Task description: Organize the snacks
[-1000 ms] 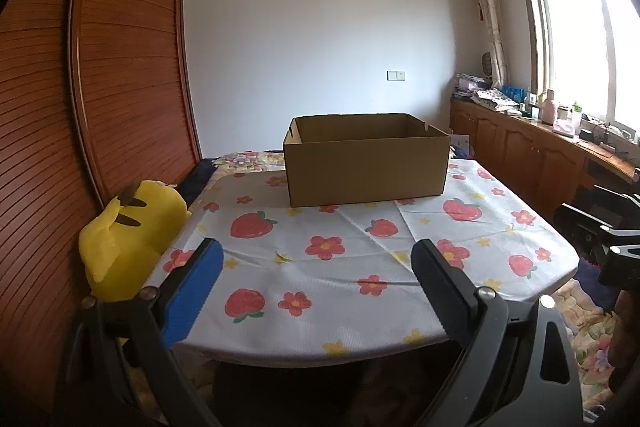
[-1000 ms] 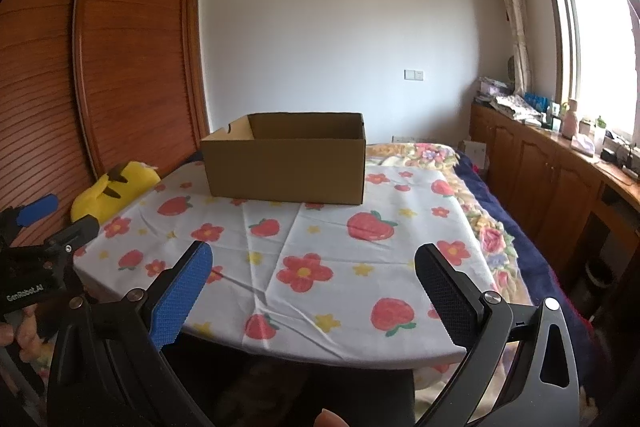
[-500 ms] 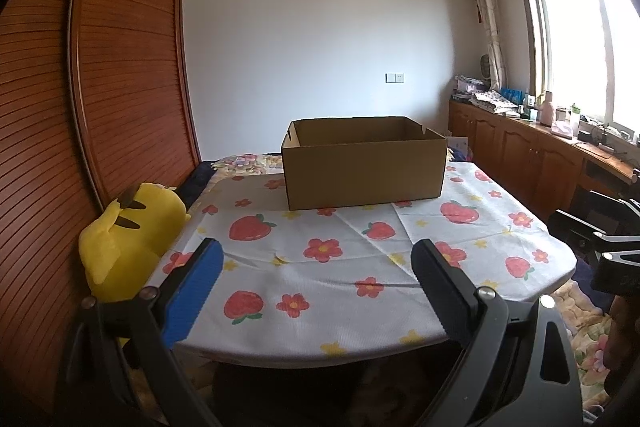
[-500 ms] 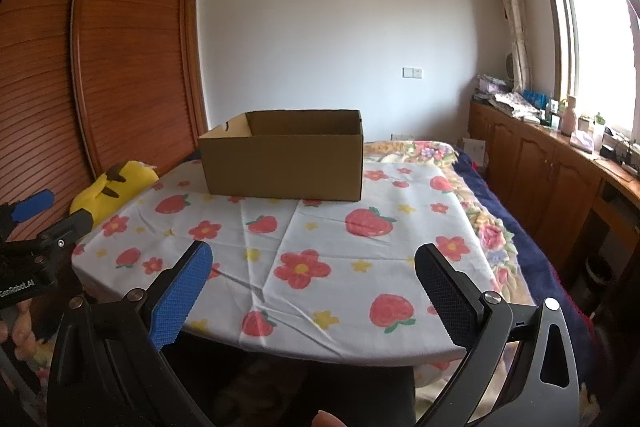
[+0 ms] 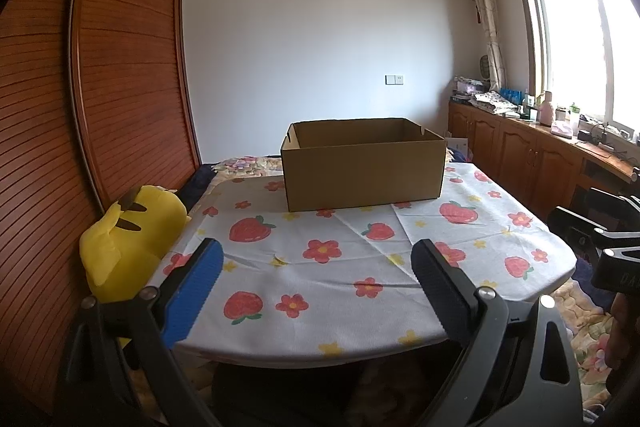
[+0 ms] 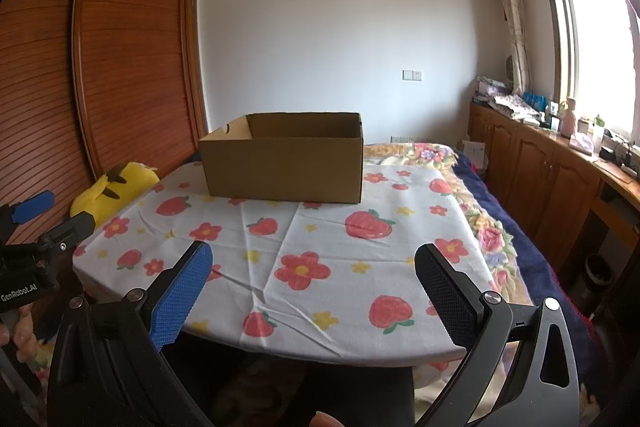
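An open brown cardboard box (image 5: 363, 167) stands at the far side of a table covered with a white strawberry-and-flower cloth (image 5: 340, 259); it also shows in the right wrist view (image 6: 282, 163). No snacks are in view, and the inside of the box is hidden. My left gripper (image 5: 316, 259) is open and empty, held at the table's near edge. My right gripper (image 6: 314, 263) is open and empty, also at the near edge. The left gripper also shows at the left of the right wrist view (image 6: 52, 217).
A yellow plush toy (image 5: 128, 239) sits at the table's left, by a wooden slatted wardrobe (image 5: 100, 107). A bed with a floral blanket (image 6: 480, 219) lies right of the table. Wooden cabinets (image 6: 552, 179) with clutter run under the window.
Both views have shifted slightly; the box and table sit a little lower in frame. Both grippers stay open and empty.
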`<action>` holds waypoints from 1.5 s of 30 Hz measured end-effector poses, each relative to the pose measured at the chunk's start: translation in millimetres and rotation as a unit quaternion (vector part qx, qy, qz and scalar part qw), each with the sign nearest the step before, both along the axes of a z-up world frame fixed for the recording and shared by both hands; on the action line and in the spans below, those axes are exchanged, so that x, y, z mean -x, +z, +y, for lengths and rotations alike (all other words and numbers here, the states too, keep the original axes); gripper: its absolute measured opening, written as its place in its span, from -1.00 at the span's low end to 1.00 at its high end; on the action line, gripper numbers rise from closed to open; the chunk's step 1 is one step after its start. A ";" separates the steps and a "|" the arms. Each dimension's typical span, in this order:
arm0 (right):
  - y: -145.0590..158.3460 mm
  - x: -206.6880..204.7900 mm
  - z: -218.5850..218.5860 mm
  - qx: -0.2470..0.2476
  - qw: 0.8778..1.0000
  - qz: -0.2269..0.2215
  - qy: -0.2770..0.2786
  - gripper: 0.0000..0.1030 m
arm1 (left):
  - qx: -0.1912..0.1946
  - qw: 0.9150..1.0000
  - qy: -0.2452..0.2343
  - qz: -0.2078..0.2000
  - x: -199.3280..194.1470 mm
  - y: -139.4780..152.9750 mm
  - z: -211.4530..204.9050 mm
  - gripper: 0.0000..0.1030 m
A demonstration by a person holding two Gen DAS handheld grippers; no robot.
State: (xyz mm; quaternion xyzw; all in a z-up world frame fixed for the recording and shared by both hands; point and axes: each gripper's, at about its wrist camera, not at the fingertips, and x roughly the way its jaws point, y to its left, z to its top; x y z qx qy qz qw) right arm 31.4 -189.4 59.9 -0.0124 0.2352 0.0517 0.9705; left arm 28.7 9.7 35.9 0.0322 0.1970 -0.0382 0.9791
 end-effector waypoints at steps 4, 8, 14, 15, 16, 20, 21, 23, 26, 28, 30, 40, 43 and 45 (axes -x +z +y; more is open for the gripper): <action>0.5 0.4 -0.3 -0.001 1.000 0.000 0.000 0.99 | 0.000 1.000 0.001 -0.001 0.4 0.3 0.1 0.87; 1.9 0.4 -0.5 0.000 1.000 -0.001 0.000 0.99 | 0.001 1.000 0.000 -0.002 0.8 0.4 -0.3 0.87; 1.4 0.8 -0.5 0.000 1.000 -0.001 0.000 0.99 | 0.001 1.000 0.000 -0.003 1.6 0.9 -0.3 0.87; 1.3 0.9 -0.4 0.000 1.000 -0.002 0.000 0.99 | 0.001 1.000 0.000 -0.004 1.7 1.0 -0.7 0.87; 1.3 0.9 -0.5 0.000 1.000 -0.002 0.000 0.99 | 0.001 1.000 0.000 -0.004 1.8 1.3 -0.6 0.87; 2.4 0.9 -0.5 0.001 1.000 -0.003 -0.001 0.99 | 0.000 1.000 0.000 -0.005 2.1 2.6 -0.7 0.87; 3.1 0.7 -0.8 0.001 1.000 -0.003 -0.001 0.99 | 0.000 1.000 0.000 -0.006 2.1 3.2 -0.8 0.87; 6.2 0.9 -0.6 0.002 1.000 -0.004 -0.001 0.99 | 0.001 1.000 0.000 -0.006 1.9 4.0 -0.8 0.87; 6.0 0.8 -0.7 0.001 1.000 -0.004 -0.001 0.99 | 0.000 1.000 0.000 -0.006 2.4 3.7 -1.2 0.87; 5.7 1.2 -0.7 0.002 1.000 -0.004 -0.001 0.99 | 0.000 1.000 0.000 -0.006 2.5 3.5 -1.2 0.87; 5.4 1.2 -0.8 0.001 1.000 -0.004 -0.001 0.99 | 0.000 1.000 0.000 -0.006 2.6 3.5 -1.3 0.87; 5.5 0.9 -1.4 0.001 1.000 -0.004 -0.001 0.99 | 0.000 1.000 0.000 -0.006 2.5 3.1 -1.1 0.87; 4.6 1.6 -1.2 0.001 1.000 -0.004 -0.001 0.99 | 0.000 1.000 0.000 -0.006 2.5 3.0 -1.0 0.87; 4.6 1.8 -1.2 0.001 1.000 -0.005 -0.001 0.99 | 0.000 1.000 0.000 -0.006 2.3 3.3 -1.2 0.87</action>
